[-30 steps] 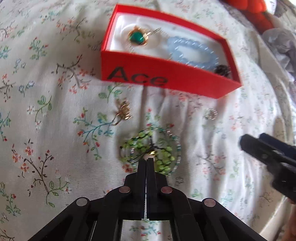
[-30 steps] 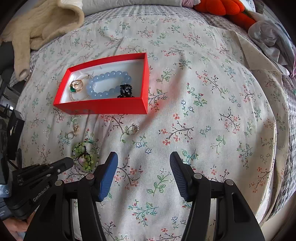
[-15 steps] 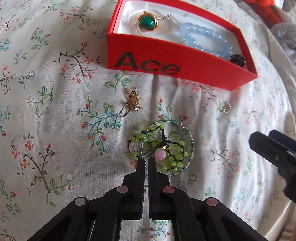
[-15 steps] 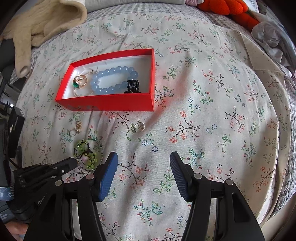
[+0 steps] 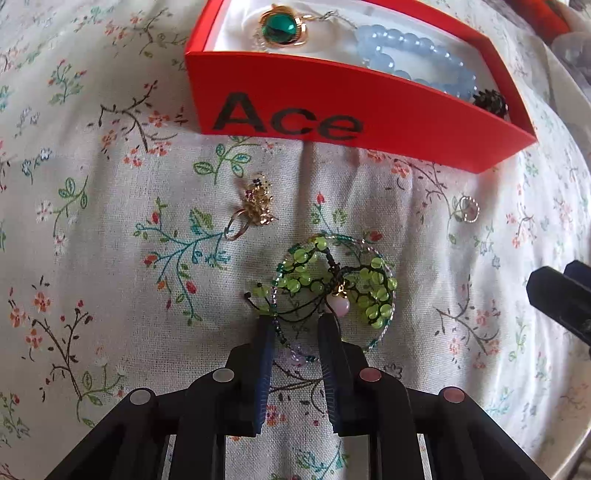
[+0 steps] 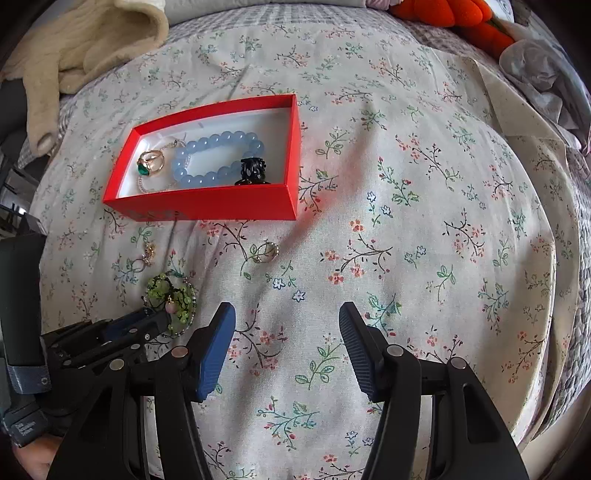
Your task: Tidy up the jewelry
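Note:
A red box on the floral bedspread holds a green-stone ring, a pale blue bead bracelet and a black ring. In front of it lie a gold ring, a silver ring and a green beaded round pendant. My left gripper is open, its fingers straddling the pendant's near edge. My right gripper is open and empty, to the pendant's right.
A cream knitted garment lies at the back left. An orange plush toy and grey cloth lie at the back right. The bed's edge curves along the right.
My left gripper has opened from shut and moved forward to the pendant's near edge. The right gripper has stayed open and shifted slightly closer.

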`<state>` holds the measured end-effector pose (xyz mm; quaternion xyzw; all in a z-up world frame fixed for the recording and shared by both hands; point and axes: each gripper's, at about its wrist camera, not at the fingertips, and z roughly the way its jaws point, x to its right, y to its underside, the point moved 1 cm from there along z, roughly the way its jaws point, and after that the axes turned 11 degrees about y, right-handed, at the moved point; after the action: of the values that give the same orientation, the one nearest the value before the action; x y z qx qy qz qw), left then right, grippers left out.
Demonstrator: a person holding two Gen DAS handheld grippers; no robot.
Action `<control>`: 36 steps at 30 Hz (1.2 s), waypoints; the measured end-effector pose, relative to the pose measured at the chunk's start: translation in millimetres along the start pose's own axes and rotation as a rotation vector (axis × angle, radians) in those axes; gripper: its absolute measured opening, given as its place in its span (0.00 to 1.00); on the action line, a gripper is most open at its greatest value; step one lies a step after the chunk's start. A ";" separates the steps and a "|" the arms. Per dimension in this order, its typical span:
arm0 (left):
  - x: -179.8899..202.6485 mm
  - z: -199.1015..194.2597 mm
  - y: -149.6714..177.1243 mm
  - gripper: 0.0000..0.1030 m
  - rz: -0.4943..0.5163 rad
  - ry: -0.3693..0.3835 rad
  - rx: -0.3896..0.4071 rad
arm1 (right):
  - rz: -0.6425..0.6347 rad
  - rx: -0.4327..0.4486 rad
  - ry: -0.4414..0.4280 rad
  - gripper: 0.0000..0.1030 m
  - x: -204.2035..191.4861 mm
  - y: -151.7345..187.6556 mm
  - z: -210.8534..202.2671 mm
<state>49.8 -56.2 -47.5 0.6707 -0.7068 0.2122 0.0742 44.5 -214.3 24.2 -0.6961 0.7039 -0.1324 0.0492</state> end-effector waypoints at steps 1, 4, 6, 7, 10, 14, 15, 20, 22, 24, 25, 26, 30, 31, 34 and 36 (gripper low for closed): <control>4.0 0.6 0.3 0.11 0.011 -0.007 0.003 | 0.000 -0.001 0.000 0.60 -0.2 0.4 -0.1; 11.4 -1.7 4.9 0.00 0.022 0.000 -0.005 | -0.007 0.000 0.001 0.60 -1.4 0.9 -1.2; 15.0 -6.3 7.2 0.00 0.025 0.053 -0.011 | -0.012 0.002 0.003 0.60 -2.4 0.9 -2.0; 20.7 -10.5 8.3 0.00 0.032 0.075 -0.006 | -0.012 0.002 0.003 0.60 -2.8 1.0 -2.4; 31.3 -30.3 9.2 0.00 0.068 0.129 0.048 | -0.011 0.005 0.005 0.60 -3.4 0.9 -3.8; 31.1 -55.5 4.7 0.00 0.077 0.184 0.113 | -0.001 0.007 0.005 0.60 -2.4 1.3 -5.4; 29.6 -60.4 4.4 0.00 0.074 0.191 0.126 | 0.001 0.007 0.006 0.60 -2.5 1.3 -5.3; 14.4 -83.5 0.4 0.00 0.050 0.233 0.181 | -0.001 -0.010 0.001 0.60 -7.9 2.1 -1.6; 0.5 -92.4 0.7 0.00 0.040 0.252 0.204 | -0.007 -0.021 -0.010 0.60 -13.4 2.2 0.8; -8.8 -99.5 -0.7 0.00 0.033 0.249 0.220 | -0.018 -0.034 -0.029 0.60 -21.5 2.2 3.7; -12.9 -102.4 -0.7 0.00 0.028 0.237 0.229 | -0.024 -0.042 -0.038 0.60 -25.8 2.6 5.3; -16.8 -104.0 -1.6 0.00 0.027 0.220 0.234 | -0.033 -0.051 -0.048 0.60 -31.1 3.0 7.4; -34.7 -107.9 3.8 0.00 0.014 0.147 0.246 | -0.059 -0.086 -0.083 0.60 -51.0 4.2 15.7; -39.5 -107.7 4.5 0.00 0.007 0.136 0.244 | -0.058 -0.093 -0.098 0.60 -54.9 4.4 16.9; -50.2 -107.3 5.1 0.00 -0.009 0.118 0.237 | -0.050 -0.112 -0.166 0.59 -65.6 5.3 19.0; -54.2 -107.3 6.2 0.00 -0.015 0.110 0.235 | -0.058 -0.121 -0.198 0.52 -72.5 6.6 20.8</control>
<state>29.3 36.4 26.6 0.6675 -0.6668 0.3294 0.0354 45.3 -144.8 -5.8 -0.7277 0.6816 -0.0216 0.0728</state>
